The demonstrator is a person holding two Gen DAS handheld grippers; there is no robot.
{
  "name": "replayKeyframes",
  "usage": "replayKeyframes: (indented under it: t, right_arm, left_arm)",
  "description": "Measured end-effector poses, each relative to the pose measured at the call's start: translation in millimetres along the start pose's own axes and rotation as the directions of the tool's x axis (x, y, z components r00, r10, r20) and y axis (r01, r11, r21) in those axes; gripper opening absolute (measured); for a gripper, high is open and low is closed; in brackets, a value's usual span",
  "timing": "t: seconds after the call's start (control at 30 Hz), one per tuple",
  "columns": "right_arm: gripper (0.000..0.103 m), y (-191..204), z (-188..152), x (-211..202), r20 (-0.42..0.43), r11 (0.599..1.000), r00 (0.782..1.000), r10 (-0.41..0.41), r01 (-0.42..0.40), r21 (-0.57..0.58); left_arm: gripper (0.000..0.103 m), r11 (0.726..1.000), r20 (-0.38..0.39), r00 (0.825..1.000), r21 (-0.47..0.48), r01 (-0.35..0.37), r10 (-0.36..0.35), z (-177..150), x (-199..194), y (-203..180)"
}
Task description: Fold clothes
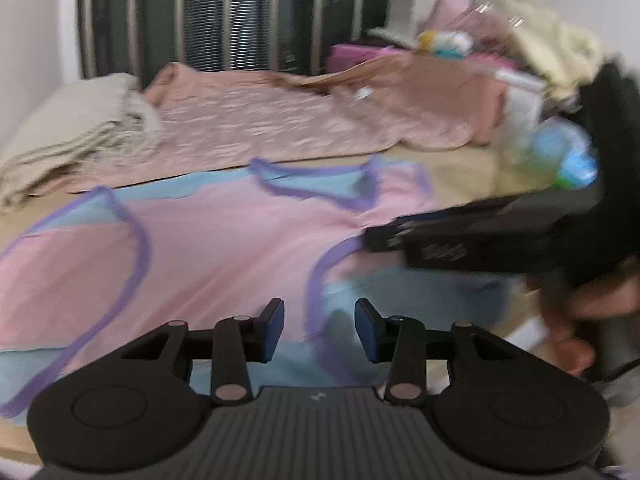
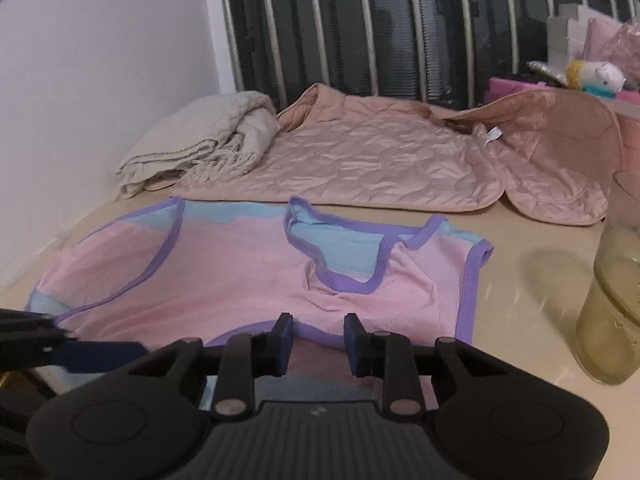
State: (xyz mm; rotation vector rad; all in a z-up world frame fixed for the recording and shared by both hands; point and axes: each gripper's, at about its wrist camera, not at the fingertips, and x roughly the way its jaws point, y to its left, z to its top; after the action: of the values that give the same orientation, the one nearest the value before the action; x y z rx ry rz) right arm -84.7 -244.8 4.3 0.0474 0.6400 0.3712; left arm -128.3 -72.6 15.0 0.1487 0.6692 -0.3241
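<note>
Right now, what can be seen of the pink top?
The pink top is a sleeveless garment of thin knit-looking fabric, with purple binding at neck and armholes and a light blue inner side. It lies spread flat, slightly wrinkled near the neck, on the beige table, in front of the quilt.

A beige table [image 2: 520, 240] carries a folded cream blanket [image 2: 200, 152] at ten o'clock and a quilted peach blanket [image 2: 380, 160] at twelve. A yellowish glass [image 2: 612, 300] stands at three o'clock. Behind, a barred window [image 2: 380, 32]; a plush toy [image 2: 596, 74] at two o'clock.
</note>
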Motion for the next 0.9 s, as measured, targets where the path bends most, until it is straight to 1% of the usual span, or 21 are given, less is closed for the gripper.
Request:
replayKeyframes:
  t: [0.03,0.07,0.1,0.13,0.17,0.2,0.23,0.33,0.4,0.53,0.57,0.6,0.63,0.67,0.7,0.77,0.8,0.87,0.9]
  right_arm:
    - [0.029,-2,1,1,-0.006,1.000,1.000,0.011,-0.011,0.000]
    - [0.034,-2,0,4,-0.013,1.000,1.000,0.023,-0.024,-0.003]
    - [0.036,-1,0,5,-0.009,0.999,0.999,0.034,-0.035,-0.015]
    - [0.036,2,1,7,-0.007,0.999,0.999,0.039,-0.039,-0.029]
    - [0.034,6,1,9,-0.007,0.998,0.999,0.042,-0.042,-0.043]
    - [0.016,8,1,10,-0.006,0.998,0.999,0.039,-0.040,-0.047]
    - [0.003,9,1,11,-0.011,0.999,0.999,0.035,-0.035,-0.042]
    - [0.003,4,5,7,-0.016,0.999,0.999,0.033,-0.033,0.011]
    - [0.003,2,5,-4,0.000,1.000,1.000,0.022,-0.022,0.003]
    - [0.004,-4,3,-11,-0.022,1.000,0.999,-0.024,0.025,0.006]
    - [0.008,-4,2,-12,-0.029,0.999,0.998,-0.047,0.047,-0.002]
    - [0.013,-4,1,-13,-0.035,0.998,0.997,-0.070,0.070,-0.009]
    - [0.014,-2,0,-19,-0.022,0.997,0.998,-0.067,0.066,-0.030]
    - [0.017,1,-1,-26,-0.001,0.997,0.999,-0.052,0.051,-0.056]
    - [0.020,6,-3,-35,0.021,0.996,1.000,-0.019,0.021,-0.091]
    - [0.021,19,-9,-53,0.055,0.981,0.996,0.068,-0.057,-0.185]
    - [0.021,26,-12,-59,0.059,0.969,0.992,0.114,-0.098,-0.228]
    - [0.021,42,-20,-60,0.044,0.945,0.977,0.207,-0.188,-0.266]
    - [0.021,50,-24,-57,0.038,0.936,0.970,0.239,-0.220,-0.273]
  left_arm:
    - [0.026,1.000,-0.006,1.000,0.005,-0.007,0.007,-2,0,-1]
    - [0.023,1.000,-0.012,1.000,0.009,-0.014,0.014,-4,1,-1]
    - [0.019,1.000,-0.016,1.000,0.010,-0.018,0.018,-5,1,-1]
    - [0.015,1.000,-0.014,1.000,0.002,-0.011,0.011,-6,-1,-1]
    - [0.014,1.000,-0.014,1.000,0.000,-0.010,0.010,-7,-2,0]
    - [0.013,1.000,-0.012,1.000,-0.004,-0.007,0.007,-7,-3,1]
    - [0.012,1.000,-0.009,1.000,-0.021,-0.001,0.000,-7,-5,2]
    - [0.012,0.998,0.019,0.999,-0.057,0.032,-0.031,-5,-15,5]
    - [0.012,0.996,0.033,0.998,-0.056,0.062,-0.061,-3,-21,3]
    - [0.014,0.992,0.004,0.992,-0.023,0.126,-0.126,-10,-16,-7]
    - [0.015,0.989,0.007,0.990,-0.030,0.142,-0.142,-13,-19,-2]
    - [0.020,0.988,0.020,0.988,-0.039,0.151,-0.150,-15,-25,9]
    - [0.029,0.986,0.033,0.987,-0.048,0.159,-0.158,-17,-32,20]
    - [0.034,0.986,0.046,0.987,-0.055,0.155,-0.153,-20,-38,34]
    - [0.041,0.992,0.058,0.992,-0.059,0.114,-0.110,-22,-45,52]
    - [0.042,0.997,0.074,0.997,-0.077,0.022,-0.017,-29,-52,92]
    - [0.042,0.995,0.067,0.997,-0.102,-0.016,0.023,-32,-52,111]
    - [0.041,0.984,0.026,0.997,-0.165,-0.067,0.072,-38,-44,144]
    - [0.040,0.980,0.012,0.996,-0.183,-0.081,0.084,-41,-40,155]
